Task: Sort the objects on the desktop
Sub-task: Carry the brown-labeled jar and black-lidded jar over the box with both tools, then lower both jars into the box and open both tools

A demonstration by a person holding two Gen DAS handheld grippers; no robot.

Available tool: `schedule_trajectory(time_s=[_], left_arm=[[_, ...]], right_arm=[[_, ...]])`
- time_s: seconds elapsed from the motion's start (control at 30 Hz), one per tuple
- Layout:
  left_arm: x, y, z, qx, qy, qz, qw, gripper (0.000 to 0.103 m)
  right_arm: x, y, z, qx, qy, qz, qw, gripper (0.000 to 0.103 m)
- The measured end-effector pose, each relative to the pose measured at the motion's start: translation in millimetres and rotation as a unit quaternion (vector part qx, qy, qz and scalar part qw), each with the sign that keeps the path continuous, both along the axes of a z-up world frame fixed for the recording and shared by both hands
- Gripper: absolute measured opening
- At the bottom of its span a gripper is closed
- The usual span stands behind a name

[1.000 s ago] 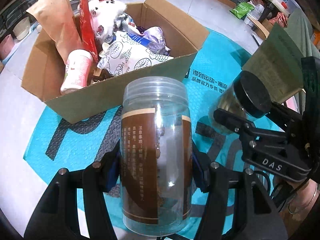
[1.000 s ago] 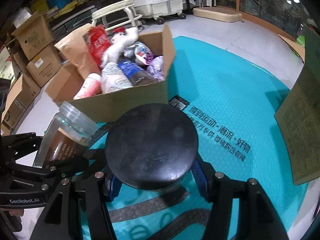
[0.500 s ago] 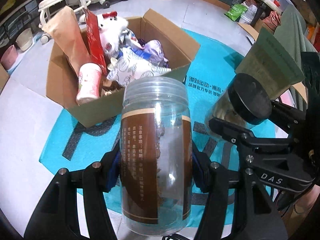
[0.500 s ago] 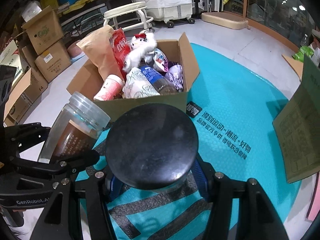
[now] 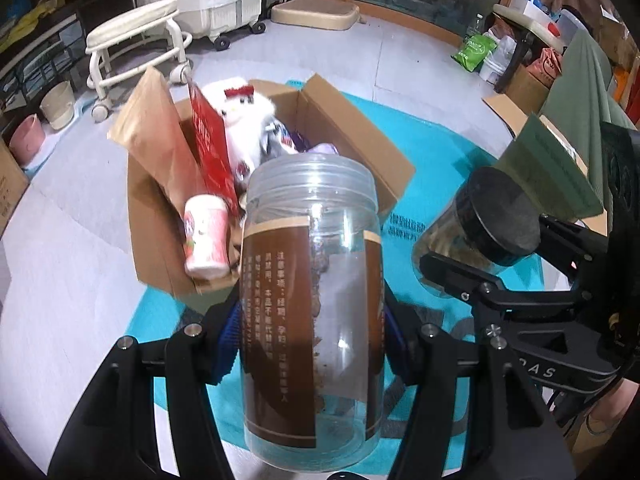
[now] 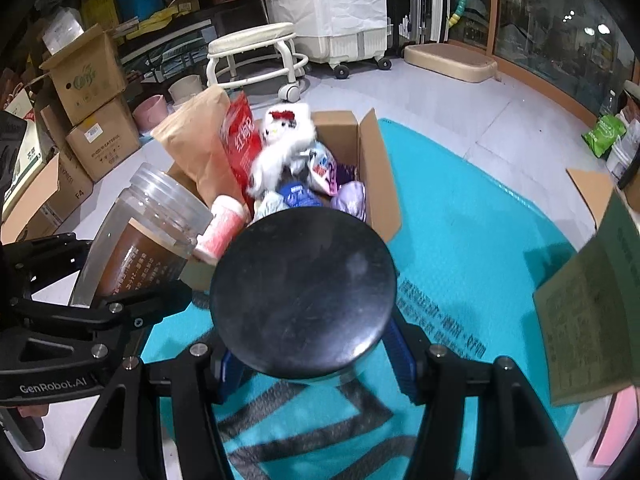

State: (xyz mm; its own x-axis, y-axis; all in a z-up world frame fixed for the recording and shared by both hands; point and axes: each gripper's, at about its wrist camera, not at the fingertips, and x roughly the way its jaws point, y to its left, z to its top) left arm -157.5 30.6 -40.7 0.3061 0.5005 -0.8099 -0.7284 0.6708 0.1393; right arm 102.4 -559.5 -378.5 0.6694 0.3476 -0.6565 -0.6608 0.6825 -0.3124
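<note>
My left hand-held gripper (image 5: pixel 310 332) is pinching a clear plastic jar (image 5: pixel 312 320) with a brown label and no lid; its blue pads press the jar's two sides, and the jar stands roughly upright between my black fingers. A few brown crumbs cling inside it. In the right wrist view the same jar (image 6: pixel 140 236) leans at the left edge, held in that gripper (image 6: pixel 84 300).

My right hand-held gripper (image 6: pixel 316 352) is clamped on a second jar with a black lid (image 6: pixel 304 292), the lid's round top facing the camera and hiding most of the glass below. From the left wrist view this black-lidded jar (image 5: pixel 472 232) sits to the right of the open one, near it but not touching, with pale contents visible through its wall.

Both jars are held above a teal mat (image 6: pixel 460 240) printed with dark letters, which lies on a grey floor (image 5: pixel 80 240). Beyond them on the mat stands an open cardboard box (image 5: pixel 340 132) crammed with things: a brown paper pouch (image 5: pixel 160 148), a red packet (image 5: pixel 210 152), a white plush toy (image 5: pixel 244 116) with a red bow, a pink-and-white cup (image 5: pixel 206 240) and several snack bags (image 6: pixel 324 168). A white wheeled stool (image 5: pixel 136 44) stands behind the box.
</note>
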Motion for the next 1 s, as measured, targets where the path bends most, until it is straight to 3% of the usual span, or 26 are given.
schedule_trajectory(time_s=[0.63, 1.0], left_arm=[[33, 77, 22, 0.028, -0.008, 0.008, 0.9995, 0.058], [52, 116, 18, 0.022, 0.007, 0.010, 0.9997, 0.058]], right_arm=[[68, 47, 34, 0.028, -0.015, 0.010, 0.999, 0.062], [112, 80, 27, -0.002, 0.015, 0.030, 0.999, 0.062]])
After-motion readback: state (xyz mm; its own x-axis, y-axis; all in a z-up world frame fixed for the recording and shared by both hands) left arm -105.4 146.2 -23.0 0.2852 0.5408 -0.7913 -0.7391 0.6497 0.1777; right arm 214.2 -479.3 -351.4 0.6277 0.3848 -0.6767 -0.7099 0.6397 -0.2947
